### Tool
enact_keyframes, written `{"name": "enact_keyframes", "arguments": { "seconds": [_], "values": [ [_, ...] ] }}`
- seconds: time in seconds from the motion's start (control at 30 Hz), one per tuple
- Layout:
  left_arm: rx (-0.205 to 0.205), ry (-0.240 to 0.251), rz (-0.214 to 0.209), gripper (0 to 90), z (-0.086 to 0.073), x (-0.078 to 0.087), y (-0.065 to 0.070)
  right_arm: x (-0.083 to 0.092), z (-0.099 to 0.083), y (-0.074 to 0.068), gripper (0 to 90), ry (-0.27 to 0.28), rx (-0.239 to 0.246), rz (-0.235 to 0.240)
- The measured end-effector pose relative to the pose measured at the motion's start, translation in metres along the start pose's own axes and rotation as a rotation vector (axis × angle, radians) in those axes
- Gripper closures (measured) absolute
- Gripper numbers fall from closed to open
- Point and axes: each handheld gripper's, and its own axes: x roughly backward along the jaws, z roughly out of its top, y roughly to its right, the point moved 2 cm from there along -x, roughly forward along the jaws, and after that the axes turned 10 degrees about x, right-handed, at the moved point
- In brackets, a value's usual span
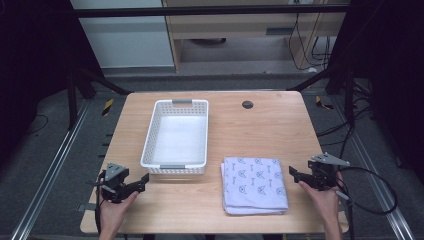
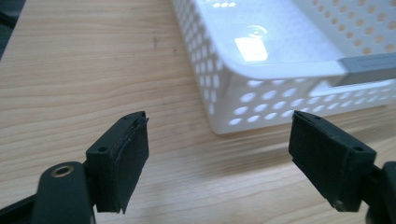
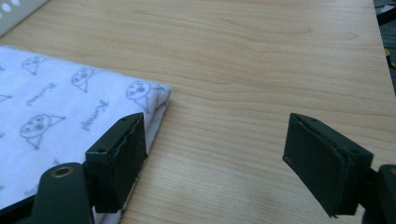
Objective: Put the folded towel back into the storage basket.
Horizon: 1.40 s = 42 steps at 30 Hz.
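While jaws gape, folded cloth (image 3: 56,126) beside right gripper (image 3: 215,154).

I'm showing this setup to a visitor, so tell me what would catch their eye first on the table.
Probably the white perforated basket, standing empty left of the table's middle. Next, the folded white cloth printed with small cartoon faces, lying flat near the front edge to the basket's right. At the front corners, the left claw and right claw are each held open with nothing between the jaws, the right one just beside the cloth.

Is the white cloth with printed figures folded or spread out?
Folded: the white printed cloth lies as a neat rectangle, with stacked layers visible at its edge.
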Motion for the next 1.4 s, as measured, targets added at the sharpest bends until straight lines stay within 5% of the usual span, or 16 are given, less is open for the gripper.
{"name": "enact_keyframes", "arguments": {
  "seconds": [0.4, 0.8, 1.03, 1.4],
  "values": [
    [-0.116, 0.014, -0.033, 21.0, -0.003, 0.004, 0.038, 0.005, 0.01, -0.013, 26.4, 0.022, 0.036, 0.044],
    [-0.169, 0.007, -0.139, 22.4, 0.009, 0.005, 0.086, 0.009, 0.035, -0.02, 28.7, 0.05, 0.044, 0.095],
    [-0.166, 0.009, -0.199, 24.8, 0.02, 0.006, 0.109, 0.008, 0.051, -0.025, 32.3, 0.043, 0.053, 0.123],
    [-0.207, -0.017, -0.264, 27.1, 0.022, -0.006, 0.153, 0.002, 0.048, -0.032, 34.5, 0.033, 0.055, 0.141]
  ]
}}
